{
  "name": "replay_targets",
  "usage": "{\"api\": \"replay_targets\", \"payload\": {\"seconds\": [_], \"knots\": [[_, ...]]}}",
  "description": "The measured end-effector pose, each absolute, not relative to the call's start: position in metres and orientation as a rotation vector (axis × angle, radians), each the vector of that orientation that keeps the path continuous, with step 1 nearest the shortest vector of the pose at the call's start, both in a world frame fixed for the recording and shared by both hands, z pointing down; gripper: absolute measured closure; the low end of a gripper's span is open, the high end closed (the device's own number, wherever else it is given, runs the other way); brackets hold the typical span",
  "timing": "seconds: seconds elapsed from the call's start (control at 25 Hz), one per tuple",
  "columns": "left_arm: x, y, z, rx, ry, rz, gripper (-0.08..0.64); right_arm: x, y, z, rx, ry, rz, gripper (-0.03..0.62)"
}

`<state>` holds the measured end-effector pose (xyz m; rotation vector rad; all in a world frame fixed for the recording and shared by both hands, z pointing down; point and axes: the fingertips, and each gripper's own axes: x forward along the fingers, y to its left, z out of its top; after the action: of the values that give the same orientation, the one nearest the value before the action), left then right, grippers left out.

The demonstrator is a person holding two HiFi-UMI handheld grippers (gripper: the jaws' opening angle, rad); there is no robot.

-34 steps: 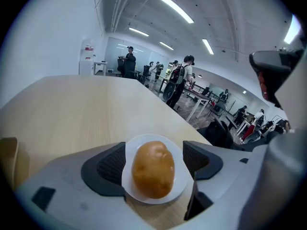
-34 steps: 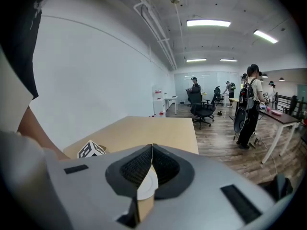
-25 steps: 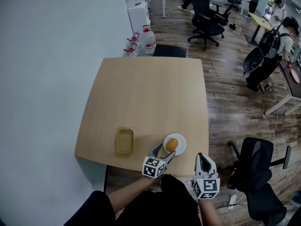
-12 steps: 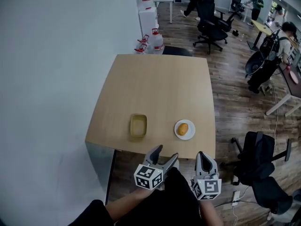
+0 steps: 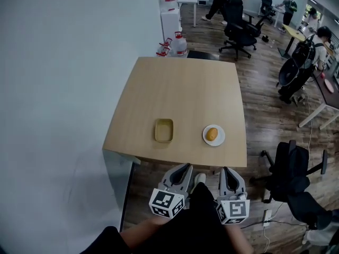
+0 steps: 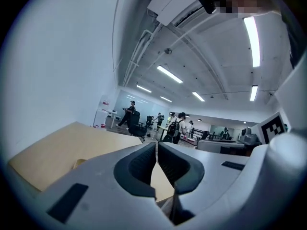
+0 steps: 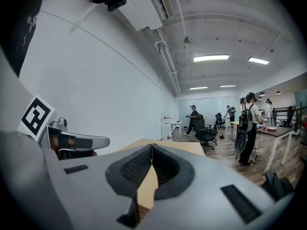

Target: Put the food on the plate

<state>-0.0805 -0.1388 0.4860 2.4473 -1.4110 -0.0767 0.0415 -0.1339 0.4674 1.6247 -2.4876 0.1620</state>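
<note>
An orange piece of food (image 5: 212, 134) lies on a small white plate (image 5: 219, 141) near the table's front right. Both grippers are pulled back off the table, close to my body. My left gripper (image 5: 183, 169) is shut with nothing between its jaws; in the left gripper view its pads (image 6: 144, 163) meet. My right gripper (image 5: 229, 173) is shut and empty as well, its tips touching at the front in the right gripper view (image 7: 151, 147). Neither gripper touches the plate or the food.
A shallow tan tray (image 5: 163, 130) sits left of the plate on the wooden table (image 5: 185, 94). Office chairs (image 5: 290, 176) stand to the right, and water jugs (image 5: 179, 45) behind the far edge. A white wall runs along the left.
My left gripper has come back from the plate, leaving the food there, and its jaws have gone from open to shut. The view has pulled back from the table.
</note>
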Motion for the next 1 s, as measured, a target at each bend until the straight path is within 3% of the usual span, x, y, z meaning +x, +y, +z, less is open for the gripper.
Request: {"api": "replay_targets", "payload": {"seconds": [1.0], "knots": [[-0.098, -0.119, 0.49, 2.444, -1.429, -0.09, 0.538, 0.028, -0.118, 0.47, 1.582, -2.44, 0.12, 0.532]]}}
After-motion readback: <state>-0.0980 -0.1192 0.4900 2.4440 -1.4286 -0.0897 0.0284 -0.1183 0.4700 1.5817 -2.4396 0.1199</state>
